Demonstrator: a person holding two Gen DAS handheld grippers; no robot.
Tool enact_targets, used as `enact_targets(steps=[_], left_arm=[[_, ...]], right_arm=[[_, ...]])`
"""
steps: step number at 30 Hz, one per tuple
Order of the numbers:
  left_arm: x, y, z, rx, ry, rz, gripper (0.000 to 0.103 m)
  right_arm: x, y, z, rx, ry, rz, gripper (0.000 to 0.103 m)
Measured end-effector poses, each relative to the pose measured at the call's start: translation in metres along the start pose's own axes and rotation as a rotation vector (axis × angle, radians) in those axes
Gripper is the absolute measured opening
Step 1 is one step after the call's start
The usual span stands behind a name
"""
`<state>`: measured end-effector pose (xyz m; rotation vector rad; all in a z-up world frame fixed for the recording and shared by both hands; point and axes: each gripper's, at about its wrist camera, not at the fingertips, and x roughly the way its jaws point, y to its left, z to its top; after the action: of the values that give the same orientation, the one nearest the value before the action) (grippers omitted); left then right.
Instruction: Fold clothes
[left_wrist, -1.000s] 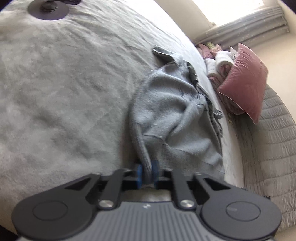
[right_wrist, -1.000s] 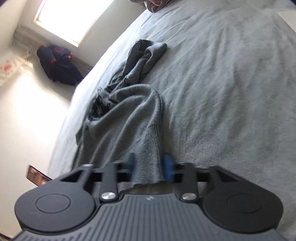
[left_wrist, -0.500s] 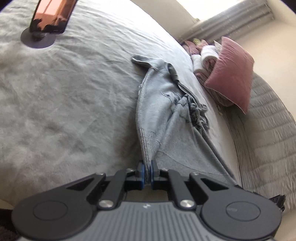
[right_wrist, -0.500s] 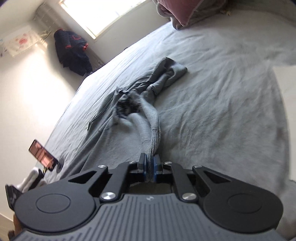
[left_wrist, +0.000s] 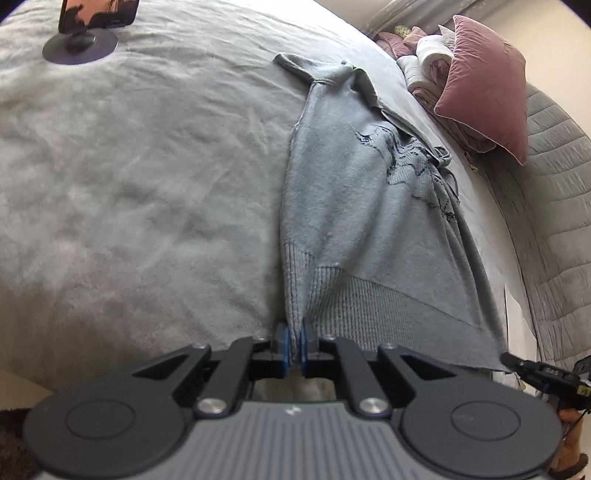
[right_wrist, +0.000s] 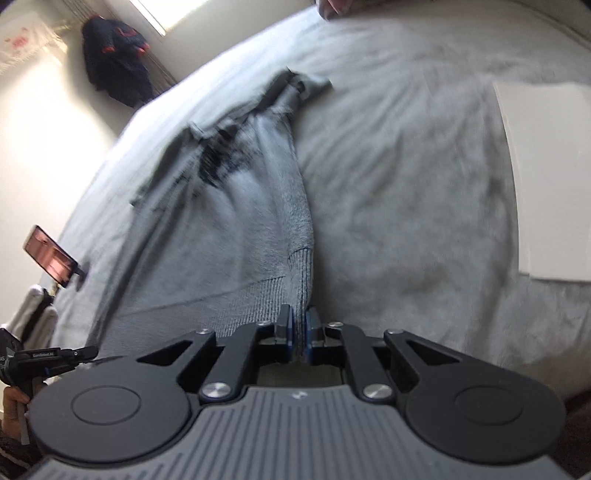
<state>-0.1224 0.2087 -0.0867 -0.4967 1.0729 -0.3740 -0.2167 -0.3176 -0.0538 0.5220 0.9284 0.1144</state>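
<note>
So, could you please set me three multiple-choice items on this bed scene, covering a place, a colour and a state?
1. Where is the phone on its stand?
A. on the blanket
B. on the pillow
C. on the floor

2. What colour is the pillow?
A. green
B. dusty pink
C. yellow

3. The left hand-held gripper is:
A. wide open
B. shut on the sweater
C. shut on the phone

Answers:
A, the phone stands on the blanket.
B, the pillow is pink.
B, the left hand-held gripper pinches the hem of the sweater.
</note>
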Motion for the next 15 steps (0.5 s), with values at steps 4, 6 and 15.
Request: enact_targets(steps=[4,6,15], left_arm=[[-0.001,-0.008,0.009,0.121,0.036,-0.038,0.023],[-0.001,-0.011,0.017,0.158,0.044,-0.050,0.044],[0.034,-0.005,0.091,0.089,-0.058,-0.078,0.054]], right_arm=[[0.006,-0.001,0.002,-0.019,0.021,-0.007,0.017],[0.003,0.001,0.007,-0.033,0.005,-0.002,0.019],[0.032,-0.008,0.068,0.034,-0.078,0.077,0.058]])
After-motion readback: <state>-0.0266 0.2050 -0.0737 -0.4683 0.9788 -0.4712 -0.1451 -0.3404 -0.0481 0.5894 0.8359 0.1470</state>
